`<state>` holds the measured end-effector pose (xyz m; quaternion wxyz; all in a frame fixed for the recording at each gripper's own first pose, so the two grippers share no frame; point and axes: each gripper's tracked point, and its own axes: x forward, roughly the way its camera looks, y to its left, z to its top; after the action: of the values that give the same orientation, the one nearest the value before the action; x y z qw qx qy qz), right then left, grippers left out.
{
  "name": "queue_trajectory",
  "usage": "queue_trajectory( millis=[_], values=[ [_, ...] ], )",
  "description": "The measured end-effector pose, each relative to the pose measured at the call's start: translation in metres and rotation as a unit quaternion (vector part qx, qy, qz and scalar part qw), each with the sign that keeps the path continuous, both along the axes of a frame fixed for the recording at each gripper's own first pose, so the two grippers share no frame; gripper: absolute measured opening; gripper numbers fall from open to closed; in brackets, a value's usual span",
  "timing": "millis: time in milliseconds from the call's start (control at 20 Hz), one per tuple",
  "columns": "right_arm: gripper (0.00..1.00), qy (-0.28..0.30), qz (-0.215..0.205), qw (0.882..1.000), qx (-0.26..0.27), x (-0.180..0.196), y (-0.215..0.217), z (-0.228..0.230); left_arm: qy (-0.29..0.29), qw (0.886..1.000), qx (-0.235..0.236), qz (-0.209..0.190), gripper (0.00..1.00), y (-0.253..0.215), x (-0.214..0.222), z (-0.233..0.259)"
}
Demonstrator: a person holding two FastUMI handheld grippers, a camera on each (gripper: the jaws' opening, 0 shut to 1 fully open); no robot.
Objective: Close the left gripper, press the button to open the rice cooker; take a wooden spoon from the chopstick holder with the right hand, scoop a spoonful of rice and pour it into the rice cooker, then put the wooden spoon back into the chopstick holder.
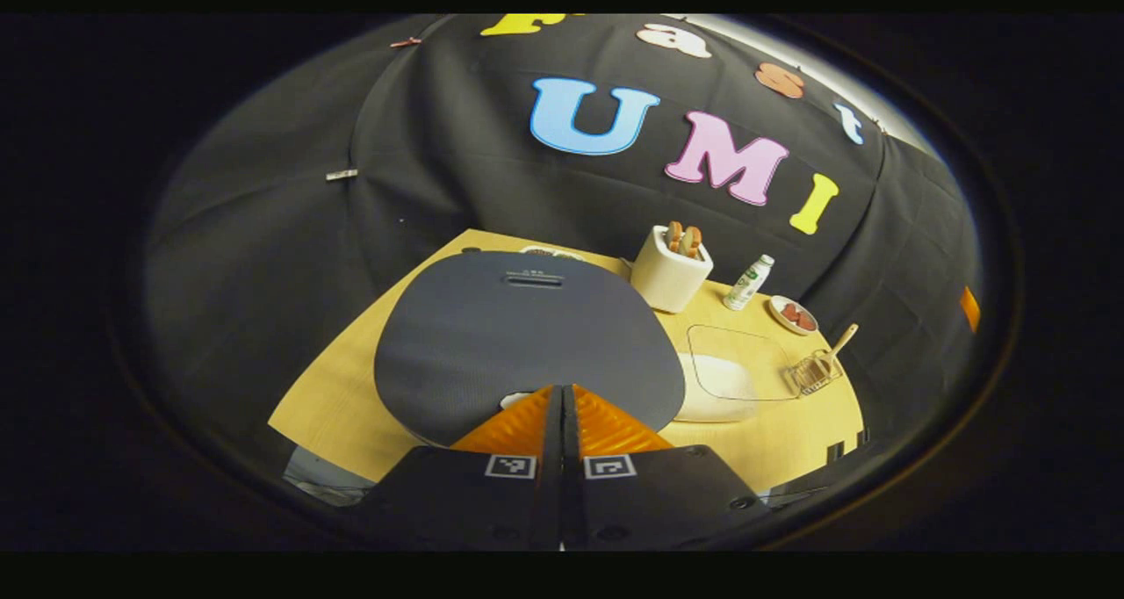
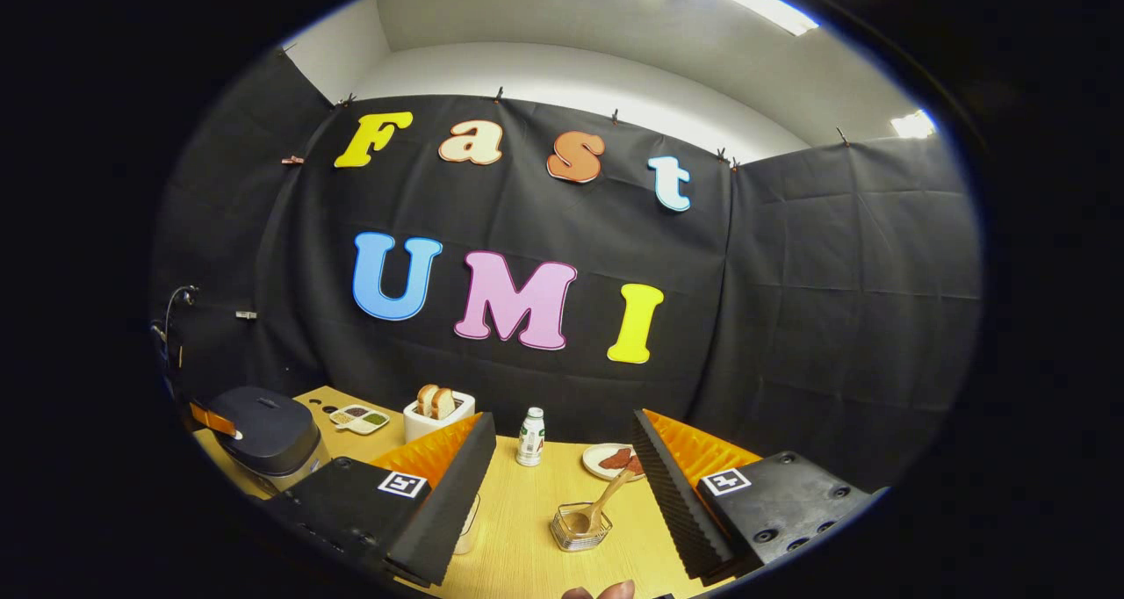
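The rice cooker (image 1: 527,335) has a dark grey lid, which is down. My left gripper (image 1: 562,388) is shut with nothing between its fingers, and its tips rest at the lid's near edge. A small white patch of the cooker's front shows beside the tips. In the right gripper view the cooker (image 2: 263,436) stands at the far left, with the left gripper (image 2: 215,420) against its front. My right gripper (image 2: 563,417) is open and holds nothing. Below it, the wooden spoon (image 2: 601,502) leans in the wire chopstick holder (image 2: 580,529). A clear container of rice (image 1: 733,375) lies right of the cooker.
On the wooden table (image 2: 518,546) a white toaster (image 2: 437,413) with bread, a small bottle (image 2: 530,436) and a plate of red food (image 2: 610,460) line the back edge. A divided dish (image 2: 358,418) sits behind the cooker. A fingertip (image 2: 601,592) shows at the bottom.
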<state>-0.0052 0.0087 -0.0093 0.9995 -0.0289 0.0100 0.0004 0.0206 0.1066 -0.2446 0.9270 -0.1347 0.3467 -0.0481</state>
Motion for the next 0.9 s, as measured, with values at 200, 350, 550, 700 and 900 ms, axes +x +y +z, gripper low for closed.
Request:
queue_trajectory(
  millis=[200, 350, 550, 700, 900],
  values=[
    [0.97, -0.001, 0.002, 1.0, -0.003, 0.002, 0.001, 0.0, 0.0, 1.0, 0.017, -0.011, 0.04, 0.0, 0.001, 0.005],
    [0.97, 0.0, -0.001, 1.0, -0.003, 0.002, -0.003, -0.001, -0.01, 1.0, 0.025, -0.01, 0.06, 0.002, 0.004, 0.019],
    [0.97, 0.0, -0.007, 1.0, -0.003, 0.002, -0.008, 0.0, -0.036, 0.999, 0.018, -0.002, 0.06, 0.004, 0.011, 0.045],
    [0.97, 0.001, -0.01, 1.0, -0.001, 0.002, -0.01, -0.001, -0.056, 0.998, 0.024, 0.001, 0.06, 0.006, 0.019, 0.063],
    [0.97, -0.001, -0.012, 1.0, -0.005, 0.001, -0.011, -0.001, -0.102, 0.994, 0.048, 0.003, 0.08, 0.008, 0.033, 0.094]
  ],
)
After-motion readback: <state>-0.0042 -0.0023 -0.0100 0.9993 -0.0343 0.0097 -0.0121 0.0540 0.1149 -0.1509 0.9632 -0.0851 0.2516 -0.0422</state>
